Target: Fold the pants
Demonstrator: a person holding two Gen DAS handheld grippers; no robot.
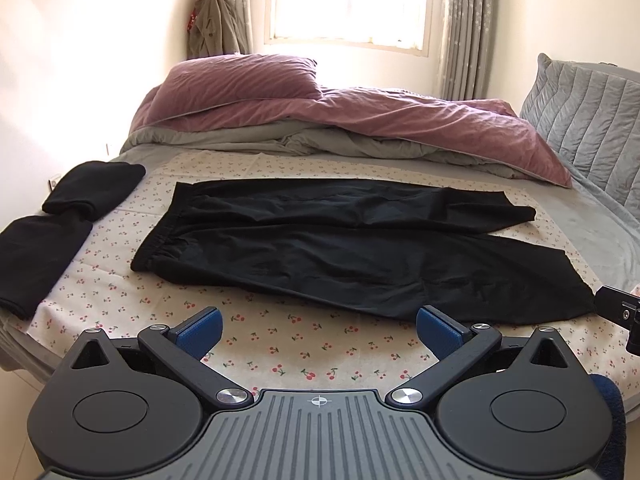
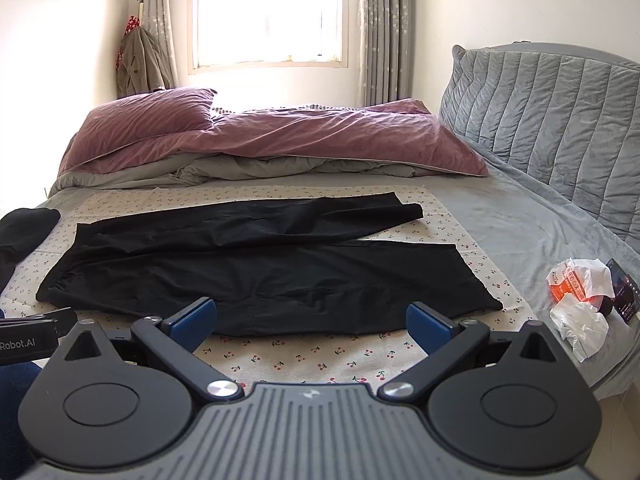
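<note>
Black pants (image 1: 340,240) lie spread flat on a cherry-print cloth (image 1: 280,344) on the bed, waistband to the left, both legs pointing right. They also show in the right wrist view (image 2: 260,272). My left gripper (image 1: 318,330) is open and empty, hovering over the cloth just in front of the near leg's edge. My right gripper (image 2: 312,324) is open and empty, just short of the near leg's hem edge. The right gripper's body shows at the right edge of the left wrist view (image 1: 620,312).
Two folded black garments (image 1: 60,220) lie at the left of the bed. A purple duvet and pillow (image 1: 320,116) are piled at the back. A grey quilted headboard (image 2: 560,128) stands at the right. A plastic bag, orange packet and phone (image 2: 588,296) lie at the bed's right edge.
</note>
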